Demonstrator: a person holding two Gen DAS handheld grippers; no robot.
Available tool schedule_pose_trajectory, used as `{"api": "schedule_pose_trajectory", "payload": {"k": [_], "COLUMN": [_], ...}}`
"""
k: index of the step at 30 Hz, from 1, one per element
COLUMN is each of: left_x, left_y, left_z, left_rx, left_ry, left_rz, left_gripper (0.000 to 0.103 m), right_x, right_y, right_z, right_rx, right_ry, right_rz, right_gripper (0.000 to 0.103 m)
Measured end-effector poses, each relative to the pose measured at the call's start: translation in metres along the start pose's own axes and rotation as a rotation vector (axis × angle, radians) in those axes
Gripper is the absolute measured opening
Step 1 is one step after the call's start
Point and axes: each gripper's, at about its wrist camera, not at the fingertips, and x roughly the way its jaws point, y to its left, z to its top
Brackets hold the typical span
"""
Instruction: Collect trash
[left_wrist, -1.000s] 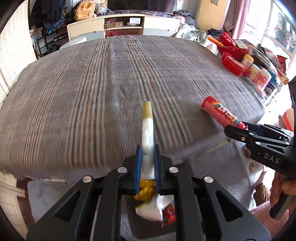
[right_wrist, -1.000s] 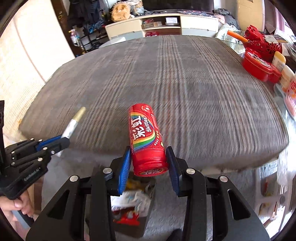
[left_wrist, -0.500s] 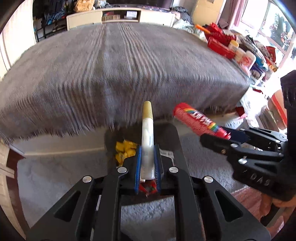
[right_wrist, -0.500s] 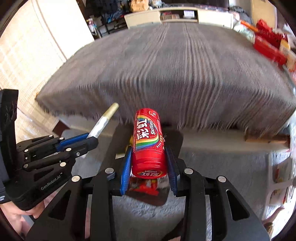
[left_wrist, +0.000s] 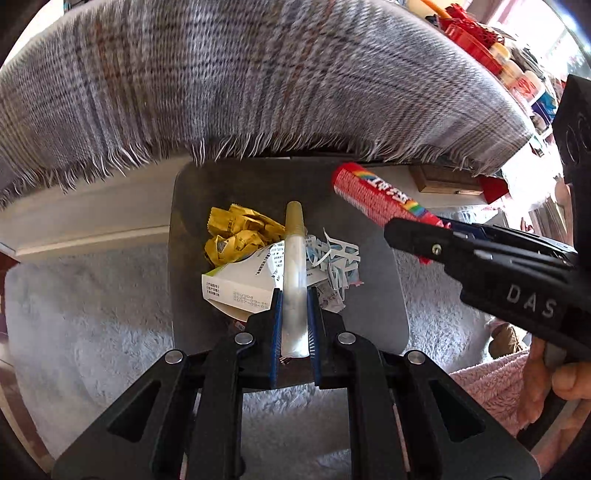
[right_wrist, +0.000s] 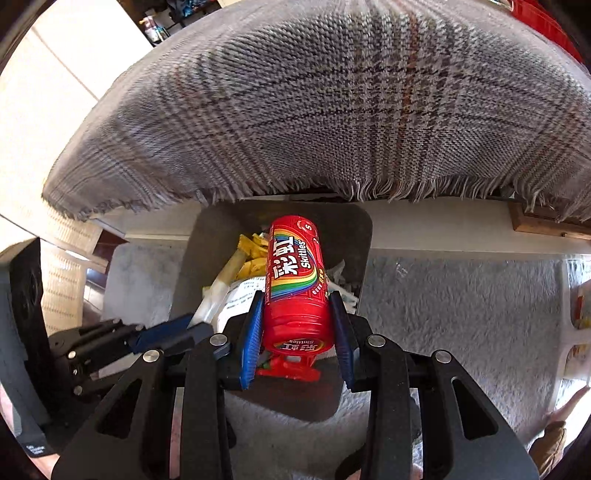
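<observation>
My left gripper (left_wrist: 293, 295) is shut on a clear plastic tube with a gold cap (left_wrist: 294, 258) and holds it over a dark grey trash bin (left_wrist: 384, 295). The bin holds yellow wrappers (left_wrist: 236, 230), a white carton (left_wrist: 236, 288) and shredded paper (left_wrist: 338, 258). My right gripper (right_wrist: 297, 299) is shut on a red Skittles can (right_wrist: 295, 280), also over the bin (right_wrist: 354, 236). The can shows in the left wrist view (left_wrist: 376, 199), right of the tube. The tube shows in the right wrist view (right_wrist: 221, 284), left of the can.
A grey plaid fringed cloth (left_wrist: 258, 81) covers the table just beyond the bin and overhangs its far rim. A pale shaggy rug (right_wrist: 461, 306) lies under the bin. Red containers and bottles (left_wrist: 480, 48) stand at the far right.
Both grippers have dropped from above the table edge down toward the bin, each still holding its item. The bin's contents now fill the middle of both views.
</observation>
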Motion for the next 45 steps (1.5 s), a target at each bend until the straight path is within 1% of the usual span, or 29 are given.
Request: {"api": "schedule_pose_trajectory", "payload": {"k": [5,9,13,16,17,18,19,20,21,22,23,24,25,26,27,28,29,32,34,36,39,40,41,43,45], "left_x": [0.01,0.017,0.019,0.019,0.02,0.019,0.016,0.014,0.011,0.007,0.004,0.001,-0.002,-0.005,-0.008,-0.013,-0.016,-0.027,-0.038,-0.057,-0.092,-0.107,-0.121,-0.146,-0.176], "left_y": [0.006,0.009,0.009,0.01,0.01,0.01,0.011,0.011,0.011,0.011,0.012,0.012,0.014,0.015,0.017,0.017,0.018,0.019,0.02,0.021,0.019,0.017,0.014,0.009,0.001], "left_z": [0.001,-0.001,-0.002,-0.001,0.0,0.0,0.0,0.0,0.0,0.001,0.0,0.0,-0.001,-0.002,-0.003,-0.005,-0.007,-0.009,-0.008,-0.004,0.004,0.009,0.013,0.025,0.035], "left_rx": [-0.022,-0.04,-0.033,-0.039,-0.039,-0.038,-0.036,-0.032,-0.025,-0.02,-0.016,-0.018,-0.02,-0.023,-0.024,-0.023,-0.021,-0.018,-0.024,-0.033,-0.039,-0.032,-0.02,0.003,0.026], "left_ry": [0.018,0.036,0.038,0.039,0.038,0.034,0.028,0.017,0.005,-0.005,-0.017,-0.025,-0.029,-0.034,-0.038,-0.047,-0.053,-0.055,-0.079,-0.127,-0.205,-0.239,-0.266,-0.307,-0.382], "left_rz": [-0.008,-0.007,-0.006,-0.012,-0.01,-0.008,-0.005,0.003,0.012,0.02,0.028,0.029,0.027,0.026,0.026,0.027,0.024,-0.003,-0.003,0.007,0.019,0.026,0.036,0.082,0.106], "left_gripper": [0.012,0.012,0.012,0.015,0.02,0.028,0.033,0.043,0.052,0.057,0.064,0.069,0.072,0.078,0.085,0.089,0.094,0.095,0.095,0.095,0.095,0.095,0.095,0.095,0.095], "right_x": [0.009,0.019,0.026,0.027,0.027,0.025,0.023,0.02,0.018,0.017,0.016,0.015,0.012,0.009,0.005,0.003,0.001,-0.007,-0.015,-0.029,-0.062,-0.079,-0.091,-0.117,-0.145], "right_y": [0.0,0.004,0.007,0.006,0.007,0.004,0.003,0.0,-0.003,-0.005,-0.008,-0.012,-0.015,-0.018,-0.018,-0.015,-0.012,-0.011,-0.012,-0.012,-0.007,-0.003,0.002,0.01,0.018], "right_z": [0.005,0.007,0.01,0.012,0.012,0.014,0.015,0.016,0.016,0.015,0.015,0.015,0.015,0.015,0.014,0.014,0.013,0.012,0.01,0.009,0.009,0.009,0.01,0.016,0.021], "right_rx": [0.016,0.032,0.04,0.049,0.05,0.048,0.045,0.043,0.04,0.041,0.047,0.053,0.064,0.069,0.07,0.064,0.052,0.035,0.042,0.045,0.024,0.009,-0.005,-0.019,-0.025], "right_ry": [0.006,0.027,0.033,0.026,0.02,0.015,0.006,-0.003,-0.011,-0.016,-0.02,-0.024,-0.039,-0.049,-0.065,-0.08,-0.092,-0.107,-0.112,-0.135,-0.217,-0.255,-0.271,-0.316,-0.383], "right_rz": [0.018,0.036,0.032,0.03,0.022,0.013,0.0,-0.011,-0.021,-0.034,-0.043,-0.048,-0.056,-0.058,-0.063,-0.071,-0.083,-0.102,-0.109,-0.113,-0.112,-0.114,-0.118,-0.156,-0.18], "right_gripper": [0.036,0.036,0.037,0.037,0.04,0.044,0.054,0.06,0.061,0.063,0.069,0.073,0.08,0.088,0.093,0.1,0.1,0.1,0.1,0.1,0.1,0.1,0.1,0.1,0.1]}}
